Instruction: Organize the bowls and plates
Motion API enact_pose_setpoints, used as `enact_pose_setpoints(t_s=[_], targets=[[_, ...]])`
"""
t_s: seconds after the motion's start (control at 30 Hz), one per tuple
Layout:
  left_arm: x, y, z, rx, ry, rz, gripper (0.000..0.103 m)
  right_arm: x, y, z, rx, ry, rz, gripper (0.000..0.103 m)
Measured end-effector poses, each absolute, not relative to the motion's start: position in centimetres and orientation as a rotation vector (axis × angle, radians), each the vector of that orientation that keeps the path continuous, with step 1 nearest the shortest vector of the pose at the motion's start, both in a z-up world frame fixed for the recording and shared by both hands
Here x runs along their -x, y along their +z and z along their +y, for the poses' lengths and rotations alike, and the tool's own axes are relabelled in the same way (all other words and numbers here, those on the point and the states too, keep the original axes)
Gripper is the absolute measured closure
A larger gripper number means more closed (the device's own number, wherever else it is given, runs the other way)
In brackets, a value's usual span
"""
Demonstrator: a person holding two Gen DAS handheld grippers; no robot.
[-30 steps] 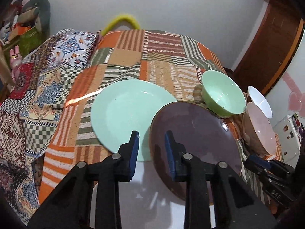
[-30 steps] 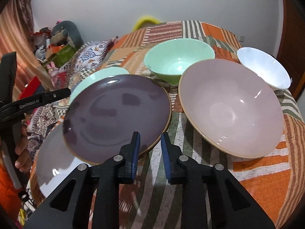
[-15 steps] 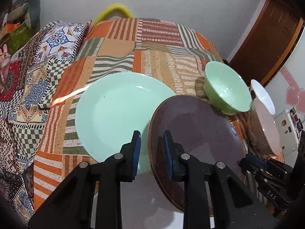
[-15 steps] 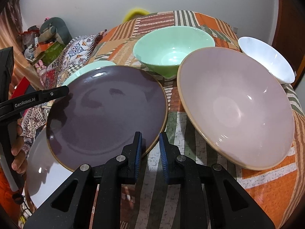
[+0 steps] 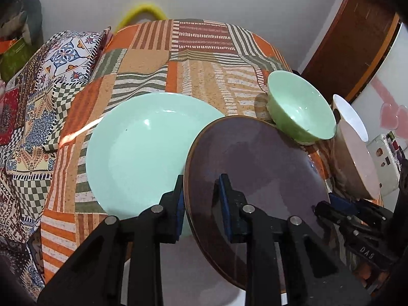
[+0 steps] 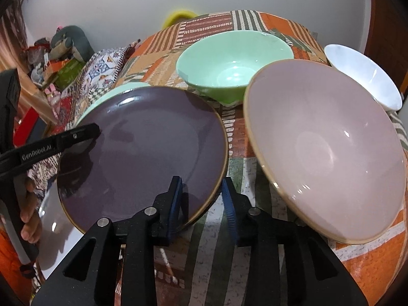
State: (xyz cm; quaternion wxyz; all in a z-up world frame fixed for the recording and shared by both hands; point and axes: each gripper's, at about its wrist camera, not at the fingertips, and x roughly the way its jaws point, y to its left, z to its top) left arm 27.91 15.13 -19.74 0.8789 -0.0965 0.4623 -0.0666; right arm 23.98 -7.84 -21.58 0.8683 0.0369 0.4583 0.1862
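Note:
A dark purple plate (image 5: 257, 168) is tilted between both grippers, over a white plate (image 5: 183, 275) and beside a mint plate (image 5: 142, 150). My left gripper (image 5: 201, 199) has its jaws astride the purple plate's left rim, with a gap still showing. My right gripper (image 6: 202, 201) has its jaws astride the purple plate's (image 6: 142, 158) near right rim, also with a gap. A mint bowl (image 6: 234, 66), a pink bowl (image 6: 326, 148) and a white bowl (image 6: 364, 76) stand to the right.
The dishes sit on a patchwork striped cloth (image 5: 199, 51) over a round table. A patterned cushion (image 5: 68, 51) and clutter lie to the left. A wooden door (image 5: 357, 38) stands at the back right.
Both grippers have moved in onto the purple plate's rim, and their jaws have opened a little wider around it. The plate has shifted slightly toward the mint plate.

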Motion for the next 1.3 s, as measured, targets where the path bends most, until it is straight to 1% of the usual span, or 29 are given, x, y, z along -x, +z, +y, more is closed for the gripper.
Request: enact_pose_setpoints(t_s=[0.07, 0.27, 0.73, 1.3], targets=[[-27.5, -19.5, 15.0, 0.186, -0.133, 0.957, 0.078, -23.9, -21.6, -7.8, -0.077, 0.393, 0.960, 0.077], [-25.6, -18.9, 14.5, 0.136, -0.100, 0.922, 0.078, -23.2, -21.4, -7.6, -0.067, 0.407, 0.959, 0.077], [-21.4, -18.2, 13.9, 0.150, -0.063, 0.910, 0.078, -21.1, -20.4, -8.2, -0.075, 0.448, 0.950, 0.078], [-16.1, -14.2, 10.1, 0.127, -0.077, 0.846, 0.077, -16.9, -17.8, -11.0, -0.090, 0.447, 0.861, 0.078]])
